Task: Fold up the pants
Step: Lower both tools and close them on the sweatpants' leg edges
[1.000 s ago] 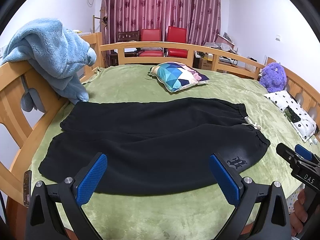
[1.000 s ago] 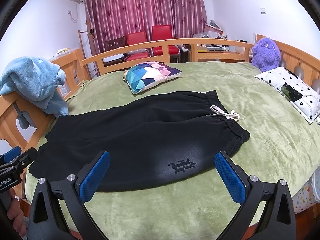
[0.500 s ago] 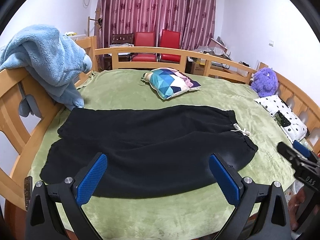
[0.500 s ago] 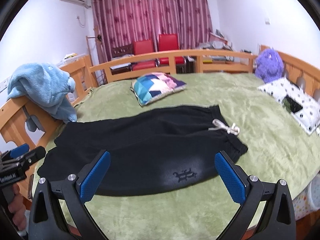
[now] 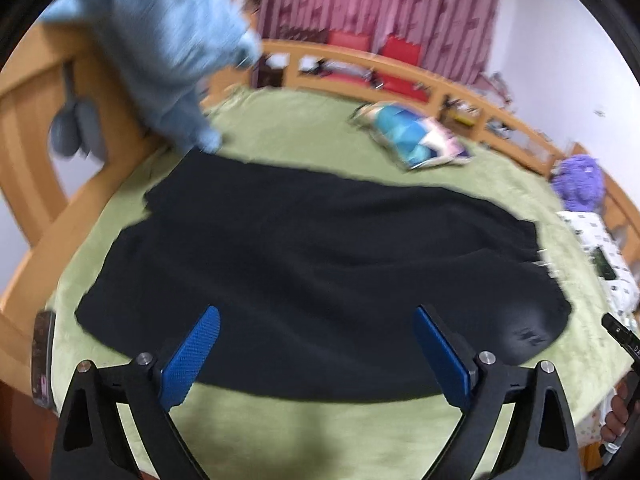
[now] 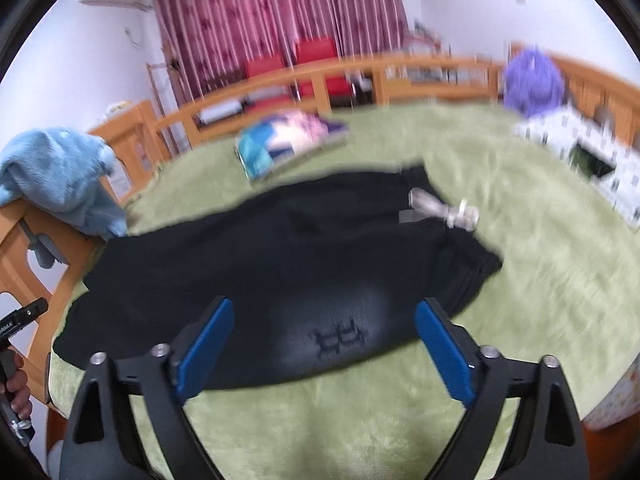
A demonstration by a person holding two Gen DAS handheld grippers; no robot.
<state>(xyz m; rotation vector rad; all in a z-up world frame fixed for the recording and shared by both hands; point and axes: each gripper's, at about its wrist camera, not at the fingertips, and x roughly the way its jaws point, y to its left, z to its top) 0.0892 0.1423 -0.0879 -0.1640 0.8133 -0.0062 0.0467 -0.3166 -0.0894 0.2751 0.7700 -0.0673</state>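
Left wrist view gives me the left claw with its two blue pads spread wide and nothing between them, above the near edge of the black pants. The pants lie flat on the green bed cover, legs toward the left side and waistband toward the right. A blue blanket hangs over the wooden bed frame at the left, and its lower end comes near the leg ends of the pants. A colourful pillow lies behind the pants, apart from them.

In the right wrist view I see the right claw also wide open and empty, above the pants near their small logo. The white drawstring lies at the waistband. A purple plush toy sits at the far right rail. Both pictures are blurred.
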